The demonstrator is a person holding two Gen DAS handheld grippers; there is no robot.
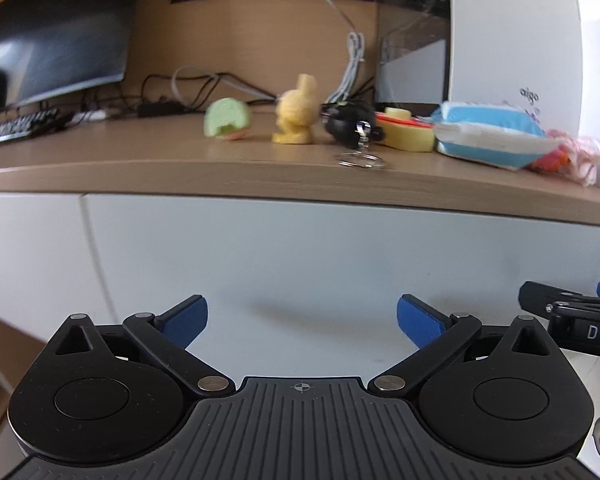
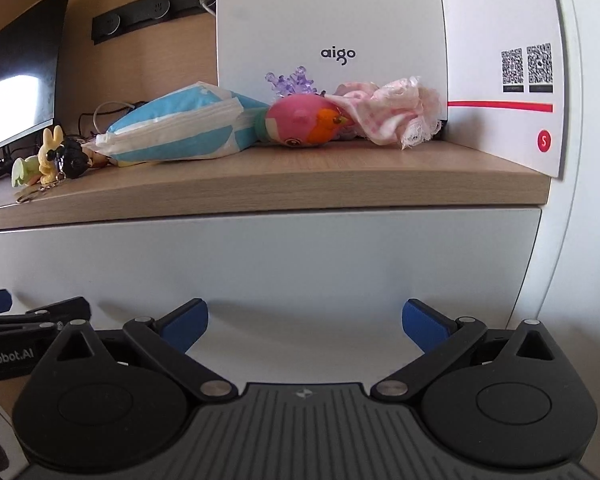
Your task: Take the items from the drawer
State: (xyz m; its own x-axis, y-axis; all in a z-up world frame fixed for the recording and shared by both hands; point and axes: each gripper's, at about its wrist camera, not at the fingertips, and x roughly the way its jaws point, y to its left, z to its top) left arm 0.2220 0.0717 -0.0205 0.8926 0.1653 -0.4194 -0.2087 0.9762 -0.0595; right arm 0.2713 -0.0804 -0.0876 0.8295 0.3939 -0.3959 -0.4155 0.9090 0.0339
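Both grippers, left [image 1: 302, 320] and right [image 2: 305, 322], are spread wide with nothing in them, facing the shut white drawer [image 2: 260, 260]. Items sit on the desk [image 2: 300, 176] above: tissues [image 2: 172, 128], pink bird [image 2: 304, 122], yellow bunny [image 1: 296, 114].

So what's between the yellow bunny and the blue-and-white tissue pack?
In the left wrist view, between the yellow bunny and tissue pack sit a black keychain figure and a yellow-and-red round toy.

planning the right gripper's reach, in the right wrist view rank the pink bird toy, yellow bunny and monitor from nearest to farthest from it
1. pink bird toy, on the desk almost straight ahead of the right gripper.
2. yellow bunny, far left on the desk, further off.
3. monitor, at the left edge, behind the bunny.
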